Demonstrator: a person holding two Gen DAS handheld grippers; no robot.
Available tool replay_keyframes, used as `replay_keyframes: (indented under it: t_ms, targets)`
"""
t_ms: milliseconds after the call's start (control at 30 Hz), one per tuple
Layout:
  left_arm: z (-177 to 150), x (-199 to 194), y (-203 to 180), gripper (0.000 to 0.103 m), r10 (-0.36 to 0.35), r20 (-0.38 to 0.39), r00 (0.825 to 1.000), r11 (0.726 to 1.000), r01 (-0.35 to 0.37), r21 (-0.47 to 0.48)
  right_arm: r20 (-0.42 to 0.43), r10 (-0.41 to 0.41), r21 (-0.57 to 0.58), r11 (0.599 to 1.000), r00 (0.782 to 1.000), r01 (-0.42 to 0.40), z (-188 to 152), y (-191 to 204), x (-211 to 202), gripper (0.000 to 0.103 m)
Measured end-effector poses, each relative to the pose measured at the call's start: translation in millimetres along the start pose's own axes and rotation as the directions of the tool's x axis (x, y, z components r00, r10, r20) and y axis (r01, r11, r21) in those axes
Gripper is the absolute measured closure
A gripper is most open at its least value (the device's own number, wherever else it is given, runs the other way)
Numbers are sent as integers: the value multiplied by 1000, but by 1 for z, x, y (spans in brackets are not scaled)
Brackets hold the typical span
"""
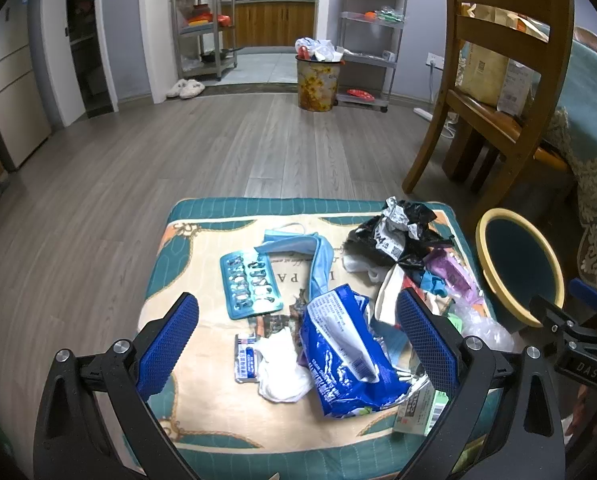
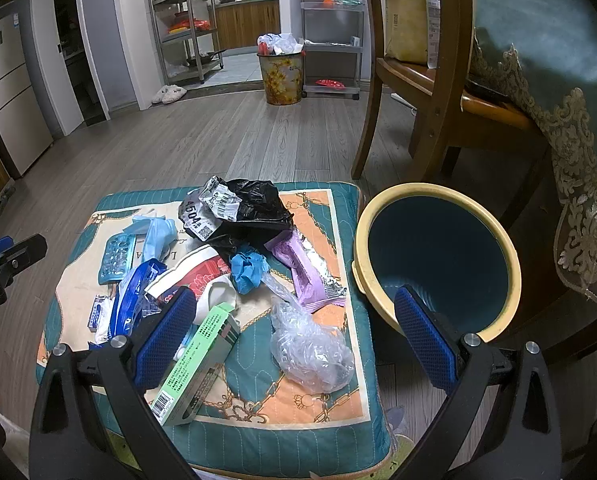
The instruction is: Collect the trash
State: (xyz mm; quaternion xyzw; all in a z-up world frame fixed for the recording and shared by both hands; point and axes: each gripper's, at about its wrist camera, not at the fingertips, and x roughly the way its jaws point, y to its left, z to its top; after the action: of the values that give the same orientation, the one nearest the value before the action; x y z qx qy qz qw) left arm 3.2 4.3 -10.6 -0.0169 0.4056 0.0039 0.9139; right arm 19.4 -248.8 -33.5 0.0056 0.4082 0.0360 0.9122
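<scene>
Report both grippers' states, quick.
Left gripper: open, holding nothing, above the blue snack bag.
Right gripper: open, holding nothing, above the clear plastic wrap.

Your teal patterned cushion (image 2: pixel 326 364) sits on the wood floor (image 2: pixel 226 148), strewn with a clear plastic bag (image 2: pixel 312 354), green box (image 2: pixel 196 364), purple wrapper (image 2: pixel 306 270) and blister pack (image 1: pixel 250 284).

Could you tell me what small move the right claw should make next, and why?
Probably lower the right claw onto the crumpled clear plastic and close. Its jaws are open and empty, the plastic lies loose on the cushion directly between them, and the empty bin stands just beside it.
</scene>
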Motion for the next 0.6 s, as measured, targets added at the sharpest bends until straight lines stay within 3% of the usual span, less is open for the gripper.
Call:
replay_keyframes:
  t_ms: [600]
  targets:
    - [1,0,0,5,-2,-3,1000,1000,2,-1,-1,0,2,1000,1000,0,0,0,1,6]
